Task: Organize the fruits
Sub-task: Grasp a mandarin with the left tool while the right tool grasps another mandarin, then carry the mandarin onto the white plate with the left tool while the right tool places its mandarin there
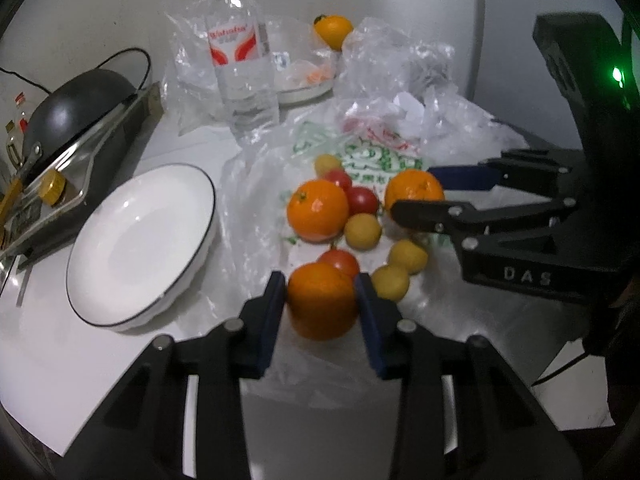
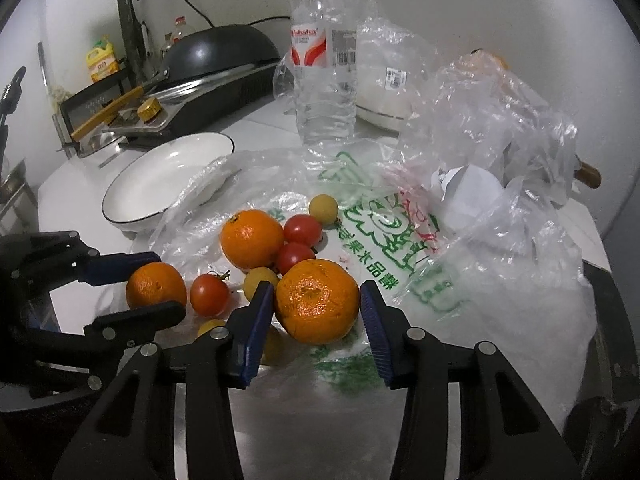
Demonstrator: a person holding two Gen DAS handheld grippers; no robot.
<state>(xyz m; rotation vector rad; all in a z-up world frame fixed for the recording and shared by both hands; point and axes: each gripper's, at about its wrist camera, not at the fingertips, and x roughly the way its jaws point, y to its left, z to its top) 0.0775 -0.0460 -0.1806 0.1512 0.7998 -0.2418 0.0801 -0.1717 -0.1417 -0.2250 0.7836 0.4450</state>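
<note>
Fruit lies on a printed plastic bag (image 1: 368, 156): three oranges, red tomatoes (image 1: 362, 199) and small yellow fruits (image 1: 363, 231). My left gripper (image 1: 320, 292) has its blue pads against both sides of the near orange (image 1: 322, 304), which rests on the bag. My right gripper (image 2: 318, 300) likewise brackets another orange (image 2: 318, 300), its pads touching it; in the left wrist view it (image 1: 416, 188) comes in from the right around that orange (image 1: 414, 190). The third orange (image 1: 317, 210) lies free between them. An empty white plate (image 1: 140, 240) sits left of the fruit.
A water bottle (image 1: 240, 56) stands behind the bag. Crumpled clear bags (image 1: 400, 76) and a dish with another orange (image 1: 333, 31) lie at the back. A black pan on a stove (image 1: 76, 120) stands left. The table's edge is near on the left.
</note>
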